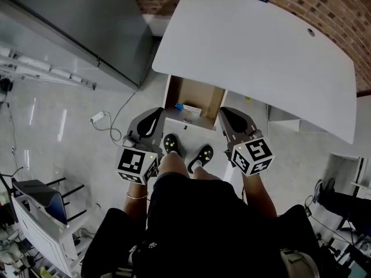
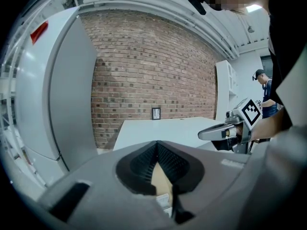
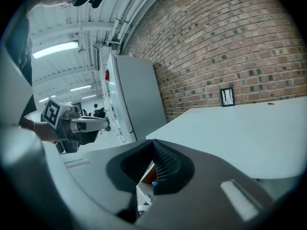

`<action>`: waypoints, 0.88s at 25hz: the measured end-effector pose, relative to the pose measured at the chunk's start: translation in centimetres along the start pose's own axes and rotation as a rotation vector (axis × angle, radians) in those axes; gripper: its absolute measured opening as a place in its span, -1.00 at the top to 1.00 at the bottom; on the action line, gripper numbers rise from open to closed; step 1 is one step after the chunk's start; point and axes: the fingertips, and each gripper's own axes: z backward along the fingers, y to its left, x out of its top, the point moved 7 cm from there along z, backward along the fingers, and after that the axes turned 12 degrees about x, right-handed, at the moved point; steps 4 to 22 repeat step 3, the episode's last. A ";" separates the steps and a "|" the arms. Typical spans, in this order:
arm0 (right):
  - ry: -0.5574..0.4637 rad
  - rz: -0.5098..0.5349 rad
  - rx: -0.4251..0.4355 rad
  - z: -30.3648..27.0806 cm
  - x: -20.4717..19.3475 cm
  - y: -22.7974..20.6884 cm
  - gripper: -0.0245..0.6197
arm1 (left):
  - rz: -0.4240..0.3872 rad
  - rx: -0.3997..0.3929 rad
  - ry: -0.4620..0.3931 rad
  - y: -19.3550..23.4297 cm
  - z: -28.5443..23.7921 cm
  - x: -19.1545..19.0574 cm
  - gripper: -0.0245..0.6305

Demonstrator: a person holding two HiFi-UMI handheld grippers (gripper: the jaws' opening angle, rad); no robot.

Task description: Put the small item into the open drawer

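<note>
Under the white table (image 1: 255, 51) an open drawer (image 1: 200, 94) shows its brown inside. A small blue item (image 1: 179, 106) lies in it beside a white box (image 1: 192, 110). My left gripper (image 1: 159, 111) and right gripper (image 1: 224, 111) hang side by side just in front of the drawer, above my shoes. Both are shut with nothing between the jaws. In the left gripper view the jaws (image 2: 157, 143) meet over a slice of the drawer (image 2: 160, 178). In the right gripper view the jaws (image 3: 154, 142) meet above the blue item (image 3: 154, 183).
A tall grey cabinet (image 1: 87, 22) stands left of the table against a brick wall (image 1: 324, 4). A power strip with its cable (image 1: 97, 118) lies on the floor to the left. A chair (image 1: 40, 196) stands at lower left. Another person (image 2: 263, 87) is far off.
</note>
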 end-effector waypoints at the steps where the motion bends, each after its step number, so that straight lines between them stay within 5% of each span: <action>1: 0.000 0.001 0.000 -0.1 0.0 0.1 0.89 | 0.001 0.001 -0.001 0.2 0.0 0.0 0.95; 22: 0.000 0.001 -0.002 -0.2 0.0 0.1 0.89 | 0.002 0.002 -0.002 0.4 0.0 0.0 0.95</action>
